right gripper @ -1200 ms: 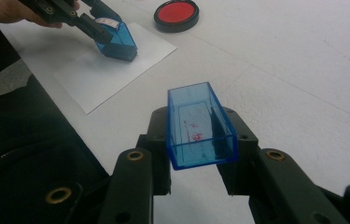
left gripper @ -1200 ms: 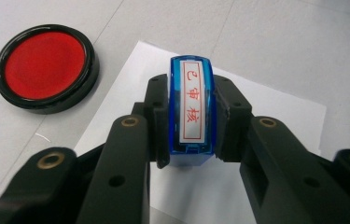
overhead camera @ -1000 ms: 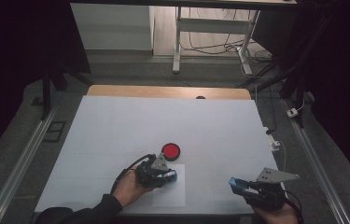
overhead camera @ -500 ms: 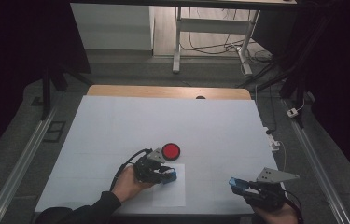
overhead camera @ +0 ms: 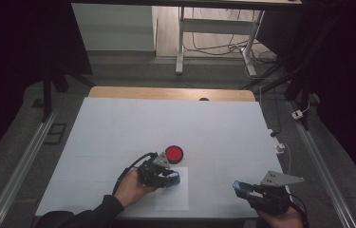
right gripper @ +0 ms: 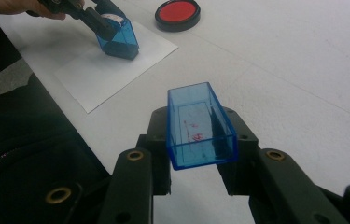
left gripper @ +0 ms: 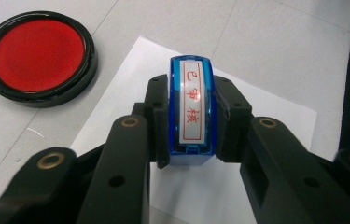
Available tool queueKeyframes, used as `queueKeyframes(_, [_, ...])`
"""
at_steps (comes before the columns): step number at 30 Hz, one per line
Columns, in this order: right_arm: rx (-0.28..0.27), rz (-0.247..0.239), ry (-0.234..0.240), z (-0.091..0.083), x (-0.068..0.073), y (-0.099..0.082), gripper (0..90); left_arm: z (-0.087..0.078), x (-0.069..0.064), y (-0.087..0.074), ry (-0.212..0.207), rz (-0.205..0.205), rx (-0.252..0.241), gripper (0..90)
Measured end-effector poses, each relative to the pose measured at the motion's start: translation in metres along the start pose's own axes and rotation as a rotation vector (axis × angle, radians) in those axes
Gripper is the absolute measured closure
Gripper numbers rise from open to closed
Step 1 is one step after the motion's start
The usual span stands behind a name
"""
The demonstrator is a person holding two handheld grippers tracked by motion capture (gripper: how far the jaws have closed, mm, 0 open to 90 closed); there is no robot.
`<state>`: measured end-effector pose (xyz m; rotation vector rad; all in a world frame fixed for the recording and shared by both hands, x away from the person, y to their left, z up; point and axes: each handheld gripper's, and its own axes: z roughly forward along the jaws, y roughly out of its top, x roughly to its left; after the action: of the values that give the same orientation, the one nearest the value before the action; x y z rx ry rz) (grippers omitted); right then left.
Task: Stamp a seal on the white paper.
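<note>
My left gripper [overhead camera: 173,177] is clamped on a blue plastic stamp [left gripper: 192,109], its black jaws pressing the stamp's two sides. A white label with red characters runs along the top of the stamp. The stamp sits base-down on a white sheet of paper [overhead camera: 172,197] that lies at the near edge of the white surface [overhead camera: 118,128]. In the right gripper view the stamp [right gripper: 116,38] tilts slightly as it meets the paper [right gripper: 98,70].

Just beyond the paper's far left corner sits a round red ink pad [overhead camera: 174,153] in a black case, close to the left gripper but apart from it.

My right gripper [overhead camera: 240,186] is well off to the right, near the surface's near right corner. It is clamped on the stamp's clear blue cap [right gripper: 200,125], an open-ended rectangular cover with faint red ink marks inside, held above the surface.
</note>
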<state>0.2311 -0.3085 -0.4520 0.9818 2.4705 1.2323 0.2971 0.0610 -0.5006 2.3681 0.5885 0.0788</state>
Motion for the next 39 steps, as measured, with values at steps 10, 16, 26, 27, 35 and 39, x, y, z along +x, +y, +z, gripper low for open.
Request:
queueKeyframes(10, [0.000, 0.000, -0.001, 0.000, 0.000, 0.000, 69.0, 0.000, -0.001, 0.001, 0.002, -0.002, 0.001, 70.2])
queueKeyframes(16, [0.000, 0.000, -0.001, 0.000, 0.000, 0.000, 69.0, -0.001, -0.004, 0.003, 0.006, 0.016, -0.003, 70.2])
queueKeyframes(26, [-0.002, 0.003, 0.001, 0.000, 0.000, 0.000, 68.9, -0.013, -0.004, 0.005, 0.000, 0.021, -0.037, 70.2])
queueKeyframes(27, [-0.002, 0.004, 0.001, 0.000, 0.000, 0.000, 68.9, -0.014, -0.004, 0.005, -0.001, 0.022, -0.040, 70.1])
queueKeyframes(35, [0.000, 0.003, 0.001, 0.000, 0.000, 0.000, 68.9, -0.024, -0.002, 0.005, -0.016, 0.026, -0.069, 70.1])
queueKeyframes(39, [0.001, 0.003, -0.003, 0.000, 0.000, 0.000, 68.9, -0.029, 0.000, 0.005, -0.025, 0.024, -0.077, 70.1])
